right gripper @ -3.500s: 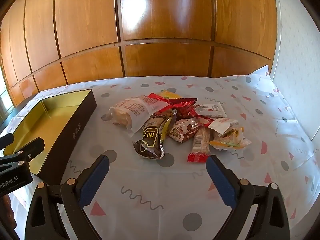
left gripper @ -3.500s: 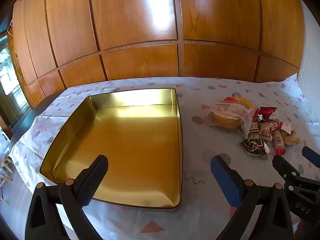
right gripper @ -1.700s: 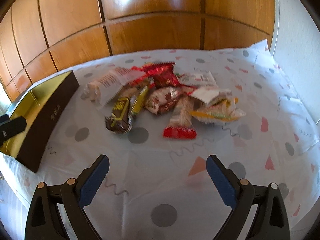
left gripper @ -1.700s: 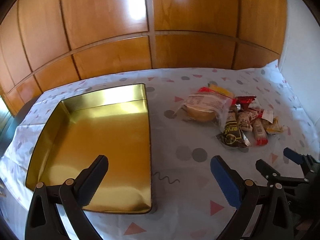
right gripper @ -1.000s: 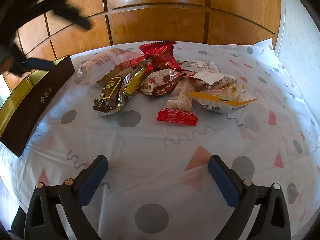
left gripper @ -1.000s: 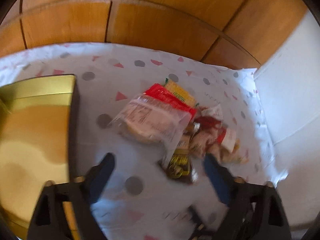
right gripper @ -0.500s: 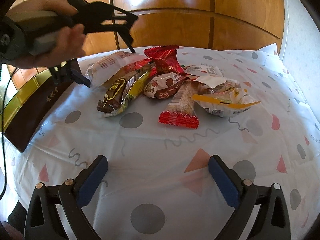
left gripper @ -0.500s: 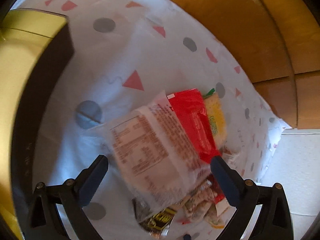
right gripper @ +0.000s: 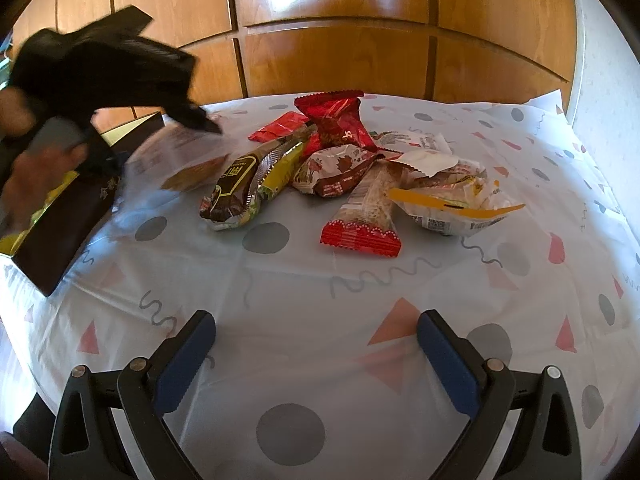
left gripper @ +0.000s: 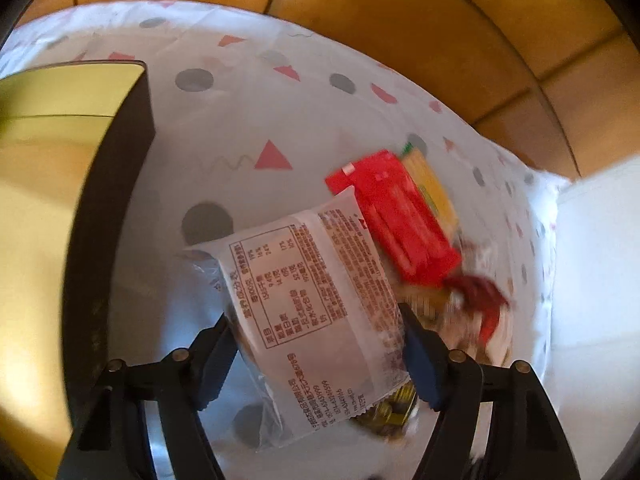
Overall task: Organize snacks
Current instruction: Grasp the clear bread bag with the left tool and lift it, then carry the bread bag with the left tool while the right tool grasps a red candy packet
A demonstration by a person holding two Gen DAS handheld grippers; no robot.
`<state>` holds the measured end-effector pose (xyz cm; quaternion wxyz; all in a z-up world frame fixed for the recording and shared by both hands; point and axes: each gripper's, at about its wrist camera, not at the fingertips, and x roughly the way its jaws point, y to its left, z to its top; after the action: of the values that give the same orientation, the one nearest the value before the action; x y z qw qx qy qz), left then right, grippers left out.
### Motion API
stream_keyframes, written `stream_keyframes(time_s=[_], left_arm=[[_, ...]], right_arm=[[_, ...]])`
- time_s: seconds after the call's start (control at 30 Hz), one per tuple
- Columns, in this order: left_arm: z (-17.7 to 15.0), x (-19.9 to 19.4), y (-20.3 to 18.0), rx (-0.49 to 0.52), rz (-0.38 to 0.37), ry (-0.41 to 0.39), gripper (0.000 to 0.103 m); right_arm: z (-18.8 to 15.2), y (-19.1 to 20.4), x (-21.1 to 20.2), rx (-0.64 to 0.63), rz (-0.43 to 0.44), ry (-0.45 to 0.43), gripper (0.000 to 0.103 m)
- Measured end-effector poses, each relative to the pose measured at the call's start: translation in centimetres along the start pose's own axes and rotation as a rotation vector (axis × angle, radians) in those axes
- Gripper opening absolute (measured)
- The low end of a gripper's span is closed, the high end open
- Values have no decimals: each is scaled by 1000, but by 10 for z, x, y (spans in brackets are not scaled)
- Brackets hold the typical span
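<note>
Snacks lay in one loose pile on a patterned tablecloth (right gripper: 304,280): roughly nine wrapped packets, too overlapped for an exact count. One gold-lined tin (left gripper: 48,184) sat beside them, nothing visible inside. Two grippers showed. The left gripper (left gripper: 316,356) was closing around a white bread packet (left gripper: 316,308), its pads apparently meeting the wrapper's edges. The right gripper (right gripper: 316,356) hovered wide apart, holding nothing.
</note>
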<state>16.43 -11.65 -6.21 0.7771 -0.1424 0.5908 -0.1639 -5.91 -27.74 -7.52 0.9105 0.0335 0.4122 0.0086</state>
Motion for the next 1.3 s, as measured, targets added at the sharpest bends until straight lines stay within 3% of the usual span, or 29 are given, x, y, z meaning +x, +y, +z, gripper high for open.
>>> stream_keyframes(time_s=[0.07,0.17,0.37,0.43,0.53,0.67,0.83,1.13,1.2,1.3], left_arm=[[-14,-11,-1,68,-4,-3,74],[-35,-27,-7,184,5,-21,74],[-95,-52,-21,453,45,-55,75],[-113,-53,-24,506,54,-62,75],[-138,-44,-27,579,92,-68,75],[-151,-35,-21,575,95,-108,77],[-148,-24,-11,503,44,-85,79],[-160,-22,-11,539,53,-136,79],[-159,-22,-9,530,44,-137,79],[-159,-21,-8,525,39,-142,80]], right_arm=[[1,-1,0,-13,7,6,103],[3,-6,-4,-18,21,32,94],[11,-33,-15,58,46,69,63],[15,-43,-20,86,43,63,49],[26,-56,-30,156,78,48,36],[47,-63,-41,220,123,9,35],[82,-49,-36,107,111,-37,35],[127,-22,32,28,103,40,47],[133,-17,42,-2,66,36,53],[138,-13,58,-27,10,41,53]])
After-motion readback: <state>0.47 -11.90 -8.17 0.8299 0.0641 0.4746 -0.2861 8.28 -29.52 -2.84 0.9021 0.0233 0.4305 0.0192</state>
